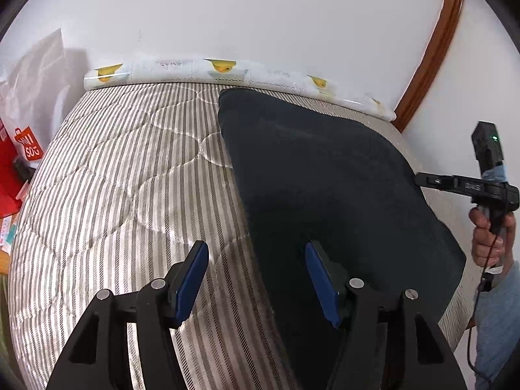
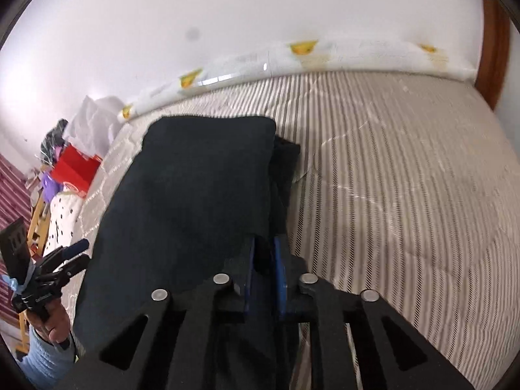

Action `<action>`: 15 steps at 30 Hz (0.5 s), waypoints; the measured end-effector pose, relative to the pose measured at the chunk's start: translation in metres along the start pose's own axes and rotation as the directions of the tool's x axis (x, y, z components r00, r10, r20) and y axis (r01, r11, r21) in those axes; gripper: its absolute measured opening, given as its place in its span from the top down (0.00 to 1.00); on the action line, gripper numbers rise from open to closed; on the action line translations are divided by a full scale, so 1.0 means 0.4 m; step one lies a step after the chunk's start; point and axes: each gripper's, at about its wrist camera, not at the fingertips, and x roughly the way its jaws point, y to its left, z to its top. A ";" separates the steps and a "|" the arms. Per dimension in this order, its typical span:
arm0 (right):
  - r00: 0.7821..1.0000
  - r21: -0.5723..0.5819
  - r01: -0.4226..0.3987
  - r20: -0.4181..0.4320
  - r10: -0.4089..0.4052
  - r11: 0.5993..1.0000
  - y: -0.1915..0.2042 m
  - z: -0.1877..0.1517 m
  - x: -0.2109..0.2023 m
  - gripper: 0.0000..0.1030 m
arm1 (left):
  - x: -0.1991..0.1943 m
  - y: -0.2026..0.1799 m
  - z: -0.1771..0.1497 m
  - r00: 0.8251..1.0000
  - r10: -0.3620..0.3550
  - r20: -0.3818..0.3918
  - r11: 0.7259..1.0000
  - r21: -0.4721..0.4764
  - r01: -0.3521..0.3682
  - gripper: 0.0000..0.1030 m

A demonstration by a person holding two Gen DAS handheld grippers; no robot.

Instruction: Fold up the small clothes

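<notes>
A dark navy garment (image 1: 325,195) lies folded flat on the striped mattress (image 1: 123,175); it also shows in the right wrist view (image 2: 195,201). My left gripper (image 1: 256,279) is open and empty, its right finger above the garment's left edge and its left finger over the mattress. My right gripper (image 2: 267,260) is shut on the garment's right edge, dark cloth pinched between the blue pads. It also shows in the left wrist view (image 1: 422,180), touching the garment's right side. The left gripper shows in the right wrist view (image 2: 76,253) beside the garment's left edge.
A white wall with a duck-patterned strip (image 1: 221,68) runs along the mattress's far edge. A red shopping bag (image 1: 19,169) and other clutter (image 2: 65,169) stand off the left side. A wooden door frame (image 1: 432,55) is at the far right.
</notes>
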 end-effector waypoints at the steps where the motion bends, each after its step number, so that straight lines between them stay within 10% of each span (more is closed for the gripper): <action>1: 1.000 0.000 -0.008 -0.003 0.008 1.000 -0.003 -0.012 -0.009 0.70 | -0.002 0.002 -0.004 1.000 -0.004 0.000 1.000 -0.003 0.004 0.42; 4: 0.999 0.025 -0.043 -0.021 0.044 0.999 -0.025 -0.055 -0.024 0.54 | -0.007 0.006 -0.014 1.000 -0.014 0.001 1.000 -0.016 0.014 0.42; 8: 0.993 0.084 -0.098 -0.055 0.103 0.992 -0.048 -0.091 -0.002 0.55 | -0.008 0.006 -0.025 1.000 -0.018 -0.007 0.999 -0.033 0.018 0.42; 10: 0.989 0.070 -0.119 -0.079 0.124 0.990 -0.038 -0.100 0.017 0.91 | -0.007 0.007 -0.027 1.000 -0.011 -0.015 0.999 -0.038 0.010 0.42; 15: 0.986 -0.019 -0.150 0.069 0.151 0.988 -0.037 -0.117 -0.093 0.94 | -0.018 0.006 -0.036 0.999 0.020 -0.042 0.999 -0.026 -0.021 0.42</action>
